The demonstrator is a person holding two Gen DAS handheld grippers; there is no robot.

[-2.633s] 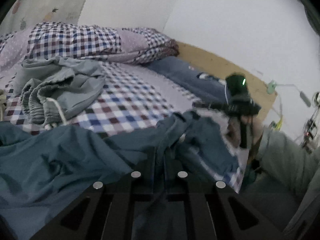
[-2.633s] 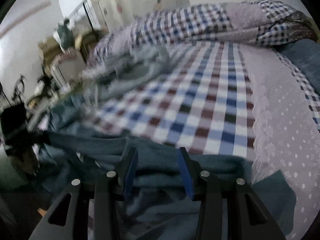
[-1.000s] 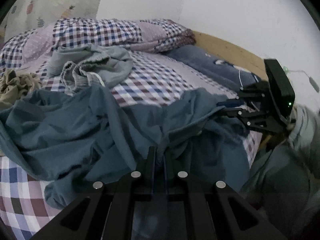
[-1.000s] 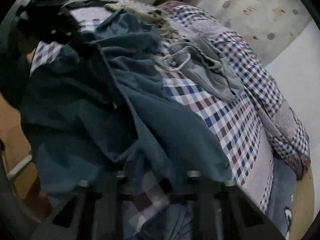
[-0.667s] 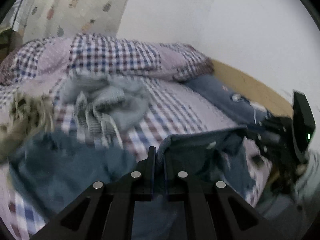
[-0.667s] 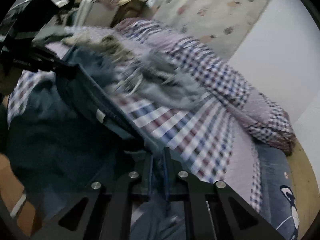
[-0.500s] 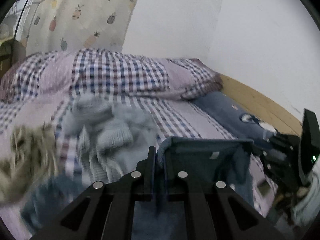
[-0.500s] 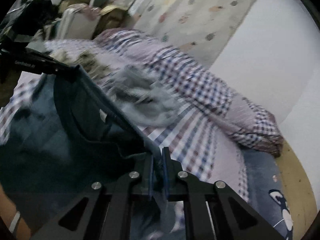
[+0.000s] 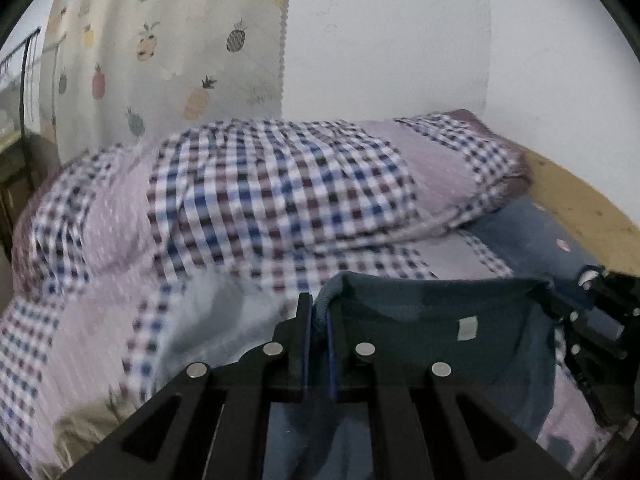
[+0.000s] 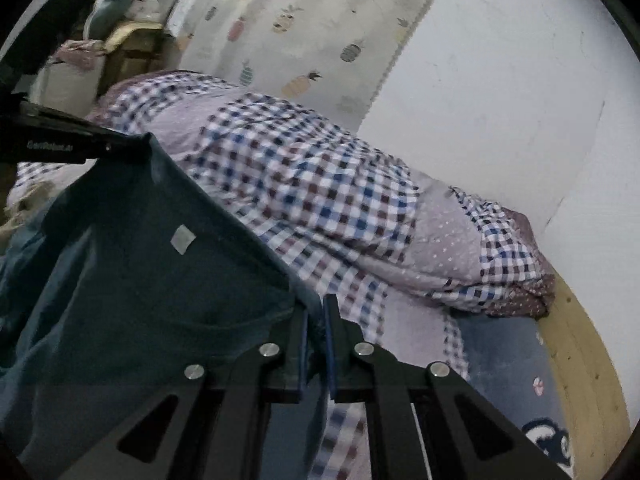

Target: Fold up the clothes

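Both tools are clamped onto the same teal shirt point(image 10: 132, 280): left tool point(image 9: 316, 316) pinches one end of its top edge, right tool point(image 10: 316, 320) the other, so the cloth hangs stretched between them above the bed point(image 9: 460, 252). I'd say the trick now is keeping both tools level and the edge taut, then laying it down flat ahead of the tools without letting the hem bunch. Fabric looks like soft, limp knit with a ribbed edge and a small pale tag point(image 10: 182, 239). The checked quilt point(image 9: 280, 188) beyond is puffy and rumpled.
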